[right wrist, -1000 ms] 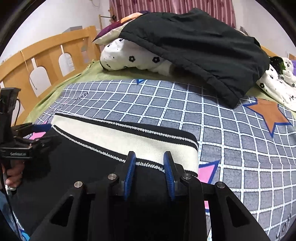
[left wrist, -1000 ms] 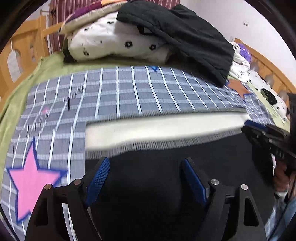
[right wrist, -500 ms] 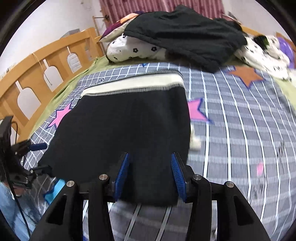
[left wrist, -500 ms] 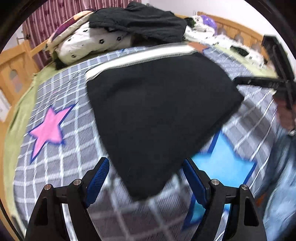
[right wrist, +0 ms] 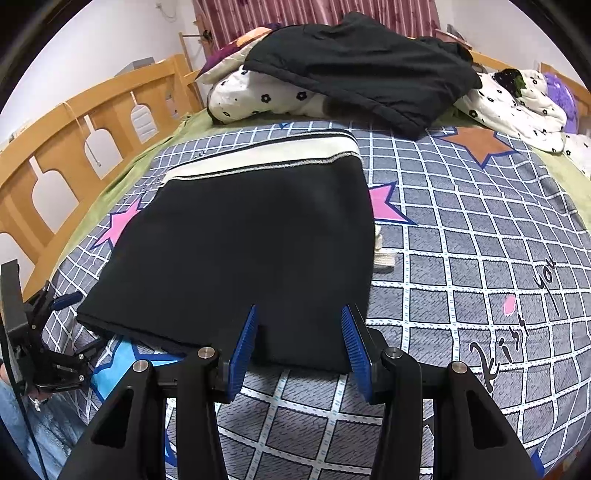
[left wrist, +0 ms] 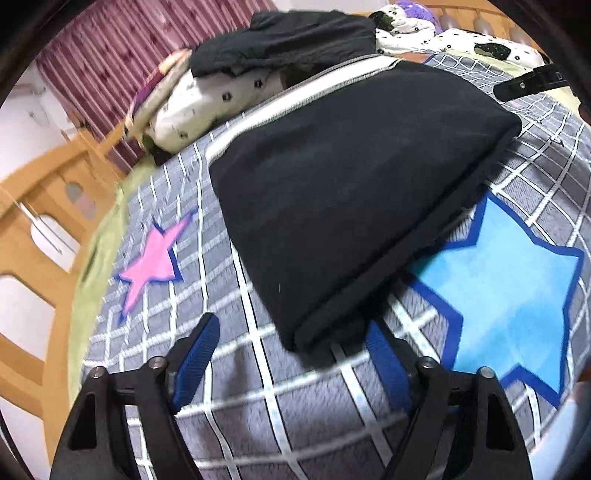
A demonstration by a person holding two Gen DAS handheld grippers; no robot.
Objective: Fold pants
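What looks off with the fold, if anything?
Mostly tidy. The folded pants lie flat, but a white drawstring end pokes out from their right edge onto the blanket. Both grippers are open and clear.

We see a wooden bed frame (right wrist: pixel 92 122), a white wall (right wrist: pixel 92 48) and maroon curtains (right wrist: pixel 314 14) behind.

A bedroom in a home, wooden bed frame with arched cut-outs (right wrist: pixel 74 147), grey checked bedspread with coloured stars (right wrist: pixel 480 229), white flower-print pillow (right wrist: pixel 266 98), dark red pleated curtains (right wrist: pixel 314 13), plain white walls (right wrist: pixel 92 40)
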